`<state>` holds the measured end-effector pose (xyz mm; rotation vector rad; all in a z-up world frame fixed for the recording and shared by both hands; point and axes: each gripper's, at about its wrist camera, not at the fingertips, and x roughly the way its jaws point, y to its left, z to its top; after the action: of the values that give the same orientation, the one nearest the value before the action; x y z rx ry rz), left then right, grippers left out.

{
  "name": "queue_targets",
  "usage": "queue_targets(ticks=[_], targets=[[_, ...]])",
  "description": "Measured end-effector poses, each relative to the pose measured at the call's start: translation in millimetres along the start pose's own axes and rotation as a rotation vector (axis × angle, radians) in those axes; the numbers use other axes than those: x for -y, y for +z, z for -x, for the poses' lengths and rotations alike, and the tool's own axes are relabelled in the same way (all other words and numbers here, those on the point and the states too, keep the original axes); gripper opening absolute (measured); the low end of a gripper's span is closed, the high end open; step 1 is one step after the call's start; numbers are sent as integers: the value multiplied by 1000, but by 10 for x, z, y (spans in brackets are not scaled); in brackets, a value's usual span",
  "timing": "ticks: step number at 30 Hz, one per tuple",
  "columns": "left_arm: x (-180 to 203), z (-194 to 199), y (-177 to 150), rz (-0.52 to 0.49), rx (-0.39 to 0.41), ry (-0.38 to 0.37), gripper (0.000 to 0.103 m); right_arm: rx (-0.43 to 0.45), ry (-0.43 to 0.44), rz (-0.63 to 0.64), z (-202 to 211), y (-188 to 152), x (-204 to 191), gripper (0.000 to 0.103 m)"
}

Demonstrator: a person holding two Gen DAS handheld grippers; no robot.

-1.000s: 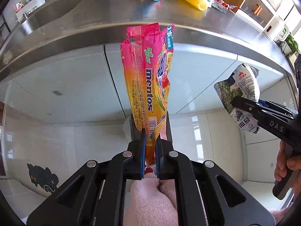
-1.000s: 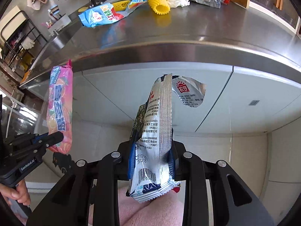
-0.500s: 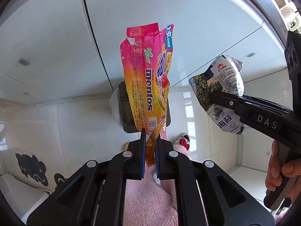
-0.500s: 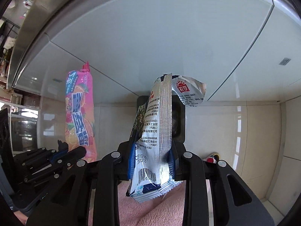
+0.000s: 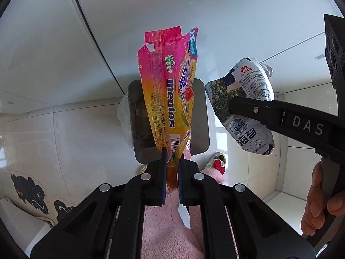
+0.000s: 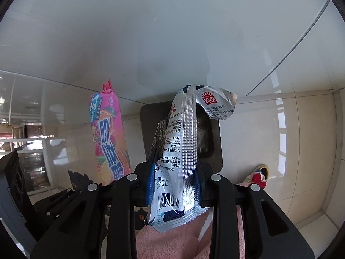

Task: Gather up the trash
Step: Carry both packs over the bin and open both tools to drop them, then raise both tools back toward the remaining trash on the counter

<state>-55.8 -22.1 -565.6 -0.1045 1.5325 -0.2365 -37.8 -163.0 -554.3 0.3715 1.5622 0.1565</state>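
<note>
My left gripper point(image 5: 172, 157) is shut on the bottom end of a pink and orange Mentos wrapper point(image 5: 166, 90), which stands up over a dark grey trash bin point(image 5: 199, 116) on the floor below. To its right, my right gripper point(image 5: 235, 108) is shut on a silver seaweed snack wrapper point(image 5: 252, 82), held beside the bin. In the right wrist view the right gripper point(image 6: 174, 172) pinches the seaweed wrapper point(image 6: 183, 133) directly above the bin point(image 6: 216, 151). The Mentos wrapper point(image 6: 110, 133) and the left gripper point(image 6: 71, 192) show at lower left.
White cabinet doors point(image 5: 54, 43) rise behind the bin. The floor is glossy beige tile. A black cat mat point(image 5: 28, 190) lies at left. A slipper with a red bow point(image 5: 217, 161) and pink fluffy clothing point(image 5: 170, 226) are below me. A hand point(image 5: 319, 198) grips the right handle.
Both grippers have sunk from counter height to down in front of the cabinets, tilting downward. The counter has left view and the bin now looms larger. Both wrappers stay gripped.
</note>
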Motion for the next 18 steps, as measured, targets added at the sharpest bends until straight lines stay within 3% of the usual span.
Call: queue_targets(ticks=[7,12,18], targets=[[-68,-74,113,11,-21,-15,14,-33,13,-57,-229,54,61,38],[-68,-37,147,14,-12,-9,31,-25,-4,-70,-234,131,20,54],[-51,64,131,13,1,19,43,-19,-21,-74,-178,180,15,57]])
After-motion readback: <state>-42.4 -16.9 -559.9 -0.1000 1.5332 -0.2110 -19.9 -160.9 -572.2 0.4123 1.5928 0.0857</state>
